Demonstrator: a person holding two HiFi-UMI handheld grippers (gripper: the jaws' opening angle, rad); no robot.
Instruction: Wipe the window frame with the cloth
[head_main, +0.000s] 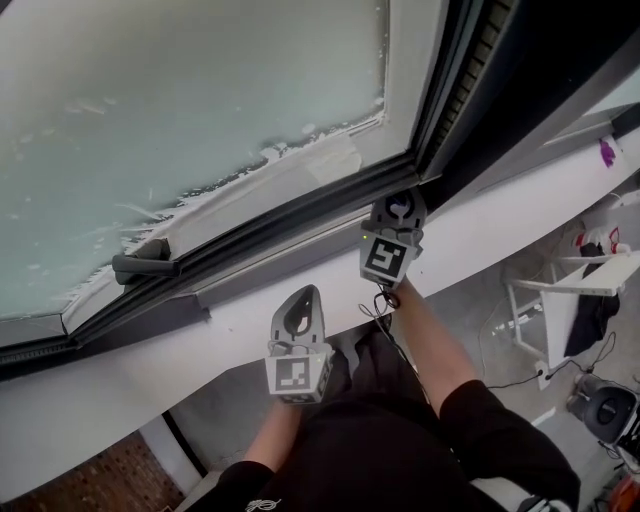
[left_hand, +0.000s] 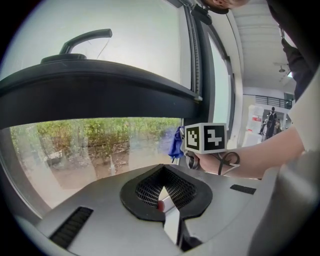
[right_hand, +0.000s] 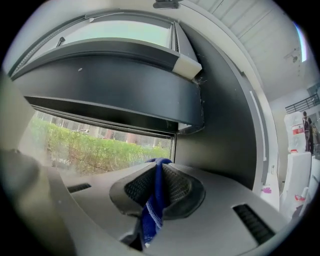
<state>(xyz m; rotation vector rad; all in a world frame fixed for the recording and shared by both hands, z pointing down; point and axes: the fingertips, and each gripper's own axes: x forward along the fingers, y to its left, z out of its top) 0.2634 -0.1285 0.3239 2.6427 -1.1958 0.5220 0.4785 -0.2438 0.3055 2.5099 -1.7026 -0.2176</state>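
The dark window frame (head_main: 300, 215) runs under the frosted pane (head_main: 180, 100). My right gripper (head_main: 400, 205) sits up against the frame's lower right corner, shut on a blue cloth (right_hand: 152, 205) that hangs down from between its jaws. In the left gripper view the same cloth (left_hand: 176, 142) shows beside the right gripper's marker cube (left_hand: 205, 137). My left gripper (head_main: 299, 303) hovers over the white sill, lower and to the left of the right one. Its jaws are shut with nothing in them (left_hand: 162, 187). The head view does not show the cloth.
A dark window handle (head_main: 140, 266) sticks out of the frame at the left. The white sill (head_main: 480, 220) slopes along below the frame, with a small purple thing (head_main: 607, 152) at its far right. A white rack (head_main: 570, 290) and cables stand on the floor at the right.
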